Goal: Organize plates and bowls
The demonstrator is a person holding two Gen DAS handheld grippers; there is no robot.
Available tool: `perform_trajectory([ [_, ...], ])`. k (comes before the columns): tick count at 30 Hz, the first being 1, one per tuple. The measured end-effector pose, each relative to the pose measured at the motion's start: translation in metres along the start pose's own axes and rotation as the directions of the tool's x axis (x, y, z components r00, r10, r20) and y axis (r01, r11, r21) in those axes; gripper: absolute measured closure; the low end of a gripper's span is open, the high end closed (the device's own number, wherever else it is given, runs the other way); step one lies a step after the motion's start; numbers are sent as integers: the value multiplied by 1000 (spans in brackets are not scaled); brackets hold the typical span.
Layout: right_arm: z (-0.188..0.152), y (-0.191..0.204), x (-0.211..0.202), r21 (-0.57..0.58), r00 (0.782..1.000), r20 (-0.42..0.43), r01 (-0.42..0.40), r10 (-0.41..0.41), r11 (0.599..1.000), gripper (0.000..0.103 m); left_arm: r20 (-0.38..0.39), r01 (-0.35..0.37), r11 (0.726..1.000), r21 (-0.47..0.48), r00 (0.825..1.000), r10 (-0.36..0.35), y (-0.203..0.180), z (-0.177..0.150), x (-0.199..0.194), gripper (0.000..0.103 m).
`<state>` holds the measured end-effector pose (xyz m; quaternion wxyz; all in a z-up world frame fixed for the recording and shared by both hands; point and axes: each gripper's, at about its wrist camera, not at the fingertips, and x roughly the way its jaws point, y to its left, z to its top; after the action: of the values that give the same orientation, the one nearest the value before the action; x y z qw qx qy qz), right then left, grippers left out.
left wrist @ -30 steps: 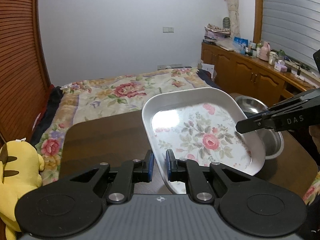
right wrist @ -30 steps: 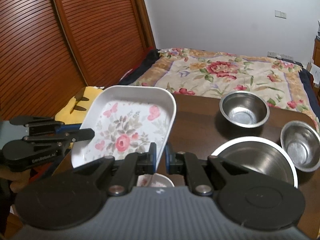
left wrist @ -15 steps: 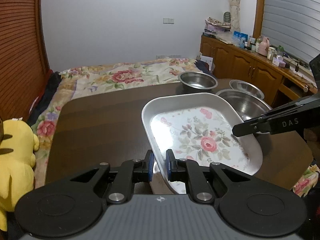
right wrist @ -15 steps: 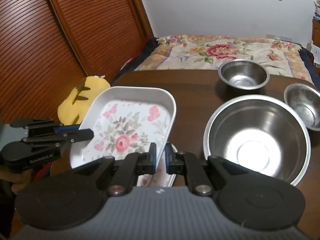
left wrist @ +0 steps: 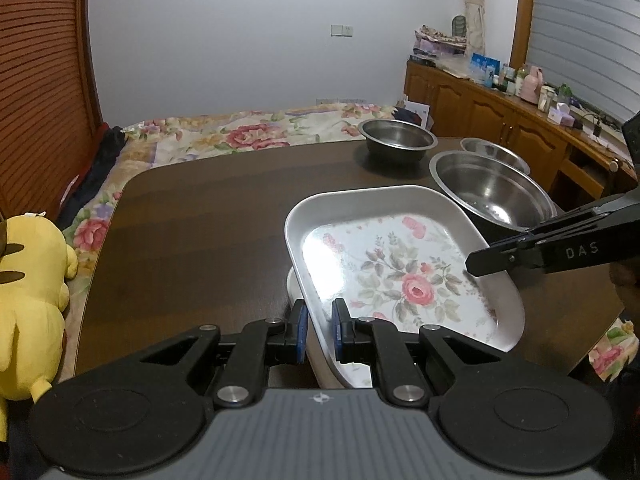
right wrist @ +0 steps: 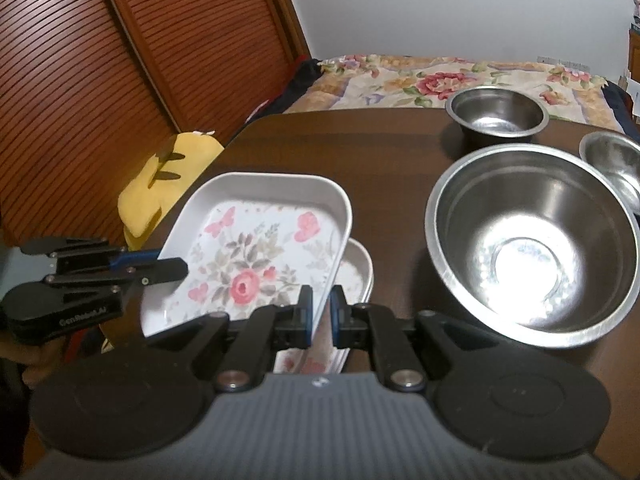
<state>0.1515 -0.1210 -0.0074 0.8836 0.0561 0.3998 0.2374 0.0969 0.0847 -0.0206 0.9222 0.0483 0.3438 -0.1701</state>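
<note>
A white rectangular plate with a rose print (left wrist: pixel 400 264) (right wrist: pixel 256 256) hangs just above the dark wooden table, held from both sides. My left gripper (left wrist: pixel 319 320) is shut on its near left rim. My right gripper (right wrist: pixel 321 312) is shut on its right rim. A second floral plate (right wrist: pixel 356 276) lies on the table underneath, mostly hidden. A large steel bowl (right wrist: pixel 532 248) (left wrist: pixel 492 196) sits to the right. Two smaller steel bowls (right wrist: pixel 496 114) (right wrist: pixel 612 164) stand behind it.
The dark table (left wrist: pixel 208 216) has rounded far corners. Beyond it lies a bed with a flowered cover (left wrist: pixel 248 136). A yellow plush toy (left wrist: pixel 28 280) rests off the table's left edge. A wooden sideboard (left wrist: pixel 500 120) with clutter runs along the right.
Both grippers have come down with the rose plate, from high over the table to just above the second plate. The grips on its rim have not changed.
</note>
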Motion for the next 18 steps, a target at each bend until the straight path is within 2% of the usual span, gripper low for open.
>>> perform_trajectory([
  [7, -9, -1, 6, 1, 1000, -1, 13, -13, 1000, 93, -23, -12, 1000, 9, 1000, 12, -5, -7, 11, 89],
  [14, -19, 0, 10, -12, 996, 60, 61, -61, 998, 93, -34, -31, 999, 21, 999, 31, -7, -13, 18, 88],
  [18, -24, 0, 10, 14, 994, 88, 56, -57, 998, 93, -39, -40, 999, 16, 998, 40, -7, -13, 21, 88],
])
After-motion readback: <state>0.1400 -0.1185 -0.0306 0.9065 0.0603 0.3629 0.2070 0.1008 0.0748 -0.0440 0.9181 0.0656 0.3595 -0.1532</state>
